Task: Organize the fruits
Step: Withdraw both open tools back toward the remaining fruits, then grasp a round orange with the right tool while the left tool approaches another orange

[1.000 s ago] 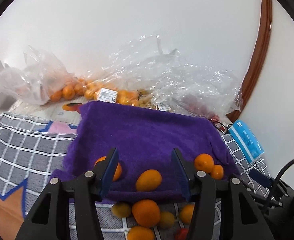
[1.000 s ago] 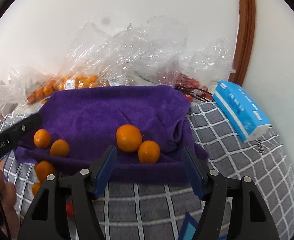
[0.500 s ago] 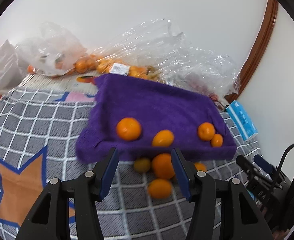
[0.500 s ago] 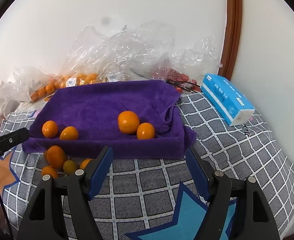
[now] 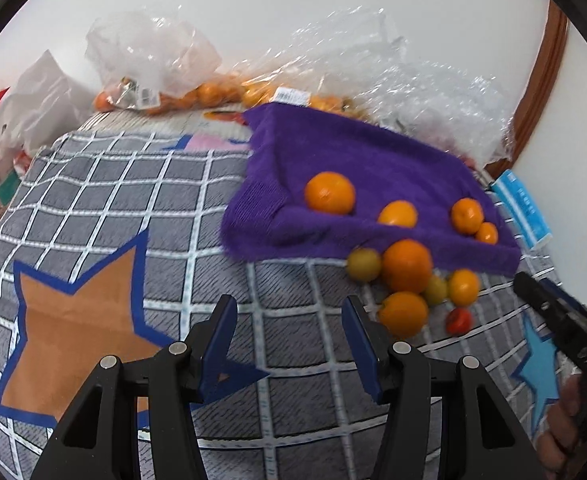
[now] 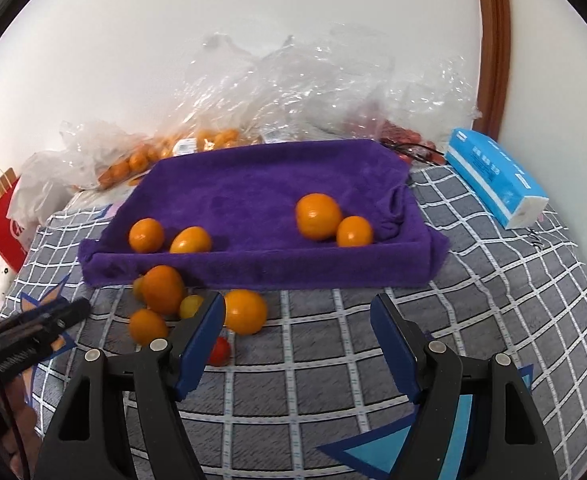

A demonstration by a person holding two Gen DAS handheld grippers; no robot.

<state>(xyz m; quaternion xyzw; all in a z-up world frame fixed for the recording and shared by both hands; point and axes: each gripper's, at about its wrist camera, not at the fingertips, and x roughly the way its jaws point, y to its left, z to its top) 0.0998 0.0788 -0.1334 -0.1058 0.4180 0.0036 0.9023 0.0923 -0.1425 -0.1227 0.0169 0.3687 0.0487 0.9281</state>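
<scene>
Holding both my tongs, left [image 5: 289,340] and right [image 6: 297,340], spread wide and empty above the checked cloth [image 6: 493,280]. Loose fruit [image 6: 245,312] lies just before the purple towel [image 6: 253,184]; four pieces already sit on it. Risk: round, smooth-skinned fruit may roll off the towel's soft, raised front fold, or slip from hard flat pads.

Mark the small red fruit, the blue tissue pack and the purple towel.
small red fruit [image 5: 458,320], left wrist view, centre of its skin.
blue tissue pack [image 6: 493,178], right wrist view, top face.
purple towel [image 6: 253,184], right wrist view, bare middle.
</scene>
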